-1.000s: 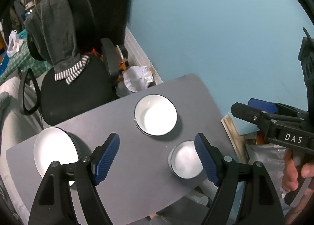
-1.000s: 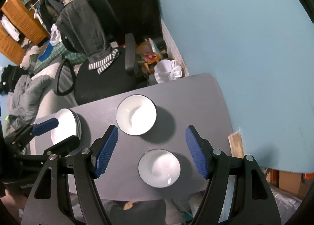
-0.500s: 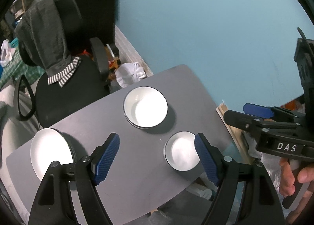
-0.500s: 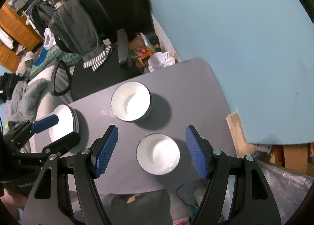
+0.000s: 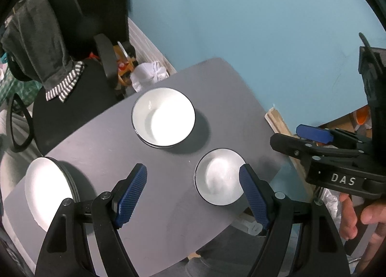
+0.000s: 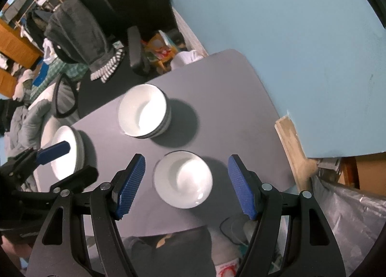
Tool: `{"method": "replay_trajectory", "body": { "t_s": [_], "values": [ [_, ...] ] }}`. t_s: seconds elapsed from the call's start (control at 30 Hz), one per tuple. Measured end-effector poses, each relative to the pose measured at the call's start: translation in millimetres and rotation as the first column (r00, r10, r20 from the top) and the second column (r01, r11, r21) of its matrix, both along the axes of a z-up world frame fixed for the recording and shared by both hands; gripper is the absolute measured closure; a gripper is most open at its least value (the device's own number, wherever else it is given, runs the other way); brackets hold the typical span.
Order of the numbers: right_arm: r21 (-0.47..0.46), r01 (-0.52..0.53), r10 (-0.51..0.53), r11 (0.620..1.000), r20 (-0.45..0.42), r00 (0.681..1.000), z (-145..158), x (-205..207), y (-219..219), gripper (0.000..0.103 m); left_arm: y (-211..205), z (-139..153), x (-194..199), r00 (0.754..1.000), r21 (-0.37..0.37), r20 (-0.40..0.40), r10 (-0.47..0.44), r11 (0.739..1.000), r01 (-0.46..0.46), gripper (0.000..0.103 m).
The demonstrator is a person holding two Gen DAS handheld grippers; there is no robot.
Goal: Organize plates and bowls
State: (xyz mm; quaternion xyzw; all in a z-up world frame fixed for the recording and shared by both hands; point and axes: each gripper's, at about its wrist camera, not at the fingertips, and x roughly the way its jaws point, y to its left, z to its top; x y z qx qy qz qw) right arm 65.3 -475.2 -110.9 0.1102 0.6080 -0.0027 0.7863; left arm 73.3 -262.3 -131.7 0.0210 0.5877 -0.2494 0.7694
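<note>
While both tools hang high above the grey rounded counter point(image 6: 241, 98), nothing is held yet: the left gripper point(image 5: 193, 195) has its blue ribbed pads spread wide over bare counter top, and the right gripper point(image 6: 187, 184) is likewise spread, its pads framing the single small white bowl with a dark rim point(image 6: 183, 179) from above without touching it. That framing suggests the lone bowl is the next thing to be picked up, probably to join the stack of larger white bowls point(image 6: 143, 114) standing just behind it toward the blue wall, since like pieces are already nested there. The stack of white plates point(image 5: 48, 192) sits well apart at the counter's left end, under the left gripper's side, so each hand seems assigned its own pile. Compared with a second ago, both views show the counter and dishes larger and shifted, so both hands have come lower and closer; the jaw spreads look unchanged, and no dish has moved.
</note>
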Motion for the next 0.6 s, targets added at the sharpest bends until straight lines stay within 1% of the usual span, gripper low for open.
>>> {"method": "replay_trajectory", "body": {
  "t_s": [0.1, 0.23, 0.4, 0.6],
  "values": [
    [0.009, 0.009, -0.009, 1.0, -0.025, 1.0, -16, -2, -5, 0.033, -5, -18, 2, 0.999, 0.002, -0.035, -0.001, 1.0, 0.001, 0.023],
    [0.031, 0.011, -0.009, 0.999, -0.059, 0.998, -36, -4, -11, 0.033, -13, -39, 1, 0.997, 0.024, -0.072, -0.012, 1.0, 0.013, 0.023],
    [0.035, 0.003, 0.0, 0.999, -0.072, 0.997, -59, -4, -16, 0.033, -22, -62, 0, 0.994, 0.043, -0.104, -0.022, 0.999, 0.026, 0.023],
    [0.055, 0.011, -0.004, 0.998, -0.115, 0.993, -95, -9, -24, 0.033, -32, -87, 2, 0.992, 0.08, -0.123, -0.027, 0.996, 0.037, 0.023]
  ]
}}
